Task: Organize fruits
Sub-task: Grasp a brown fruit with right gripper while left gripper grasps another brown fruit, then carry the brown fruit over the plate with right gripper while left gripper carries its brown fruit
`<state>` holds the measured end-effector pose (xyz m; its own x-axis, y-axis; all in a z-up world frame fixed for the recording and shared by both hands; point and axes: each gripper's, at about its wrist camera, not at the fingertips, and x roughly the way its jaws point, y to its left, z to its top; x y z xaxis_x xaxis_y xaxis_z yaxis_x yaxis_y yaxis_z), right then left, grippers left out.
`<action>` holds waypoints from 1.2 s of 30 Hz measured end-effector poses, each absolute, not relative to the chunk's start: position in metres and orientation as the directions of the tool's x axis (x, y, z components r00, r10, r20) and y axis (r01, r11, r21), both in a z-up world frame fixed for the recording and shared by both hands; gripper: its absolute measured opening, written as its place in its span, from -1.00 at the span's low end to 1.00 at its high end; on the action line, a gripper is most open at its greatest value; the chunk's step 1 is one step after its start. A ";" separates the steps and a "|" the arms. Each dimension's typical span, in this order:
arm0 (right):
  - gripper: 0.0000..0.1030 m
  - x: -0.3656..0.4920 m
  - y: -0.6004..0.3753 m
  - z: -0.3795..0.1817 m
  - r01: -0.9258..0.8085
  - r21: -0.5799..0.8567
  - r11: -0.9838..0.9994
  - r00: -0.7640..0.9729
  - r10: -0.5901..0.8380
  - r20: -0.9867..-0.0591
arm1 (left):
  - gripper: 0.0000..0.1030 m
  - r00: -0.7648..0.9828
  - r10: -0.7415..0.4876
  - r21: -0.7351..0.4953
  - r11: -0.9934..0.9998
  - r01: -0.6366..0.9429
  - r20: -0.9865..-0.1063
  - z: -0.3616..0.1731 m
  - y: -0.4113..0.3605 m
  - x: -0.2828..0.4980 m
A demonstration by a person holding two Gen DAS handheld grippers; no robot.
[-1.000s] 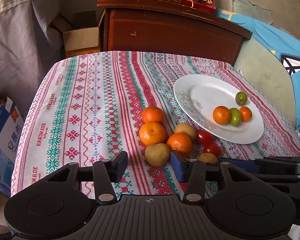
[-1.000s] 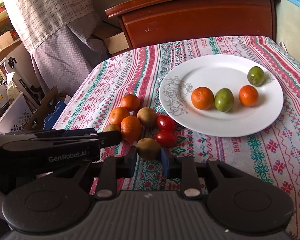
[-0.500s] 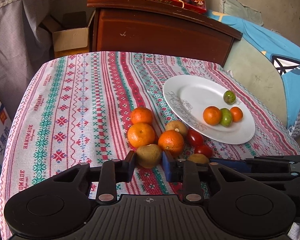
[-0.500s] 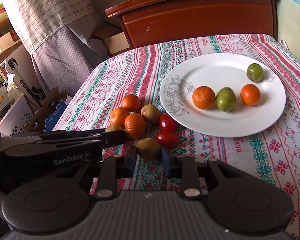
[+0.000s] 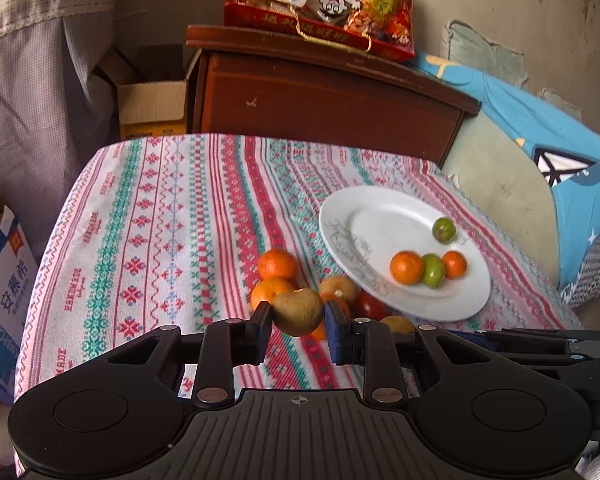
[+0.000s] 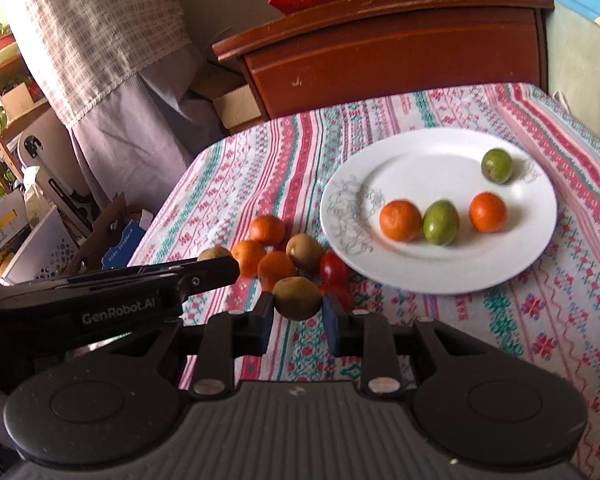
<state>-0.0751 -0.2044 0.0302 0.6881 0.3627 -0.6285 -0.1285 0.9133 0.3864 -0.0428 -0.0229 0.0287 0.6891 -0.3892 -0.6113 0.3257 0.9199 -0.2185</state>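
While each gripper's fingers clamp a brown kiwi, the left gripper point(image 5: 298, 320) holds its kiwi point(image 5: 297, 312) and the right gripper point(image 6: 298, 312) its own point(image 6: 297, 298), both near the fruit pile point(image 6: 276, 256) beside the plate point(image 6: 532, 256) on the surface.

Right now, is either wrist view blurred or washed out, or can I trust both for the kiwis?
Left wrist view: plate and loose fruit smeared by motion blur, held kiwi fairly sharp. Right wrist view: softer blur, window glare washing out the top left corner; its kiwi reads clearly. Both bend at the edges.
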 end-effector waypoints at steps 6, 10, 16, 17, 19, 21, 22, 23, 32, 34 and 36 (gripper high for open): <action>-0.48 -0.064 -0.231 0.057 -0.103 0.383 0.918 0.731 0.331 -0.597 | -0.51 0.698 -0.427 -0.252 0.904 0.346 -0.574 0.050 -0.035 -0.037; -0.48 -0.056 -0.253 0.074 -0.090 0.386 0.918 0.759 0.315 -0.571 | -0.50 0.699 -0.447 -0.287 0.894 0.343 -0.558 0.063 -0.038 -0.027; -0.48 -0.038 -0.277 0.075 -0.073 0.332 0.940 0.769 0.265 -0.582 | -0.50 0.698 -0.447 -0.270 0.895 0.356 -0.559 0.071 -0.055 -0.006; -0.48 -0.035 -0.280 0.073 -0.065 0.331 0.941 0.768 0.259 -0.586 | -0.50 0.695 -0.450 -0.271 0.893 0.359 -0.561 0.070 -0.058 -0.003; -0.48 -0.029 -0.286 0.068 -0.052 0.343 0.938 0.763 0.259 -0.593 | -0.50 0.689 -0.452 -0.264 0.892 0.367 -0.567 0.067 -0.066 0.004; -0.48 -0.023 -0.289 0.061 -0.037 0.345 0.938 0.754 0.253 -0.606 | -0.50 0.681 -0.450 -0.259 0.892 0.370 -0.578 0.063 -0.073 0.012; -0.48 -0.020 -0.290 0.058 -0.031 0.340 0.940 0.751 0.247 -0.613 | -0.50 0.675 -0.451 -0.265 0.892 0.367 -0.584 0.060 -0.076 0.015; -0.48 -0.018 -0.290 0.056 -0.028 0.339 0.940 0.747 0.245 -0.618 | -0.50 0.669 -0.451 -0.269 0.892 0.364 -0.590 0.057 -0.078 0.019; -0.48 0.002 -0.292 0.035 -0.006 0.332 0.943 0.720 0.235 -0.653 | -0.50 0.629 -0.447 -0.250 0.890 0.380 -0.636 0.034 -0.101 0.037; -0.48 0.005 -0.292 0.032 -0.001 0.332 0.943 0.718 0.232 -0.657 | -0.50 0.621 -0.449 -0.249 0.889 0.385 -0.642 0.031 -0.104 0.039; -0.46 0.007 -0.294 0.029 0.012 0.338 0.941 0.715 0.228 -0.661 | -0.50 0.616 -0.449 -0.246 0.888 0.389 -0.647 0.029 -0.108 0.042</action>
<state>0.0070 -0.2940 0.0293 0.7149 0.2278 -0.6611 0.0125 0.9411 0.3378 0.0421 -0.1076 0.0290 0.6164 -0.4494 -0.6466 0.3887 0.8878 -0.2465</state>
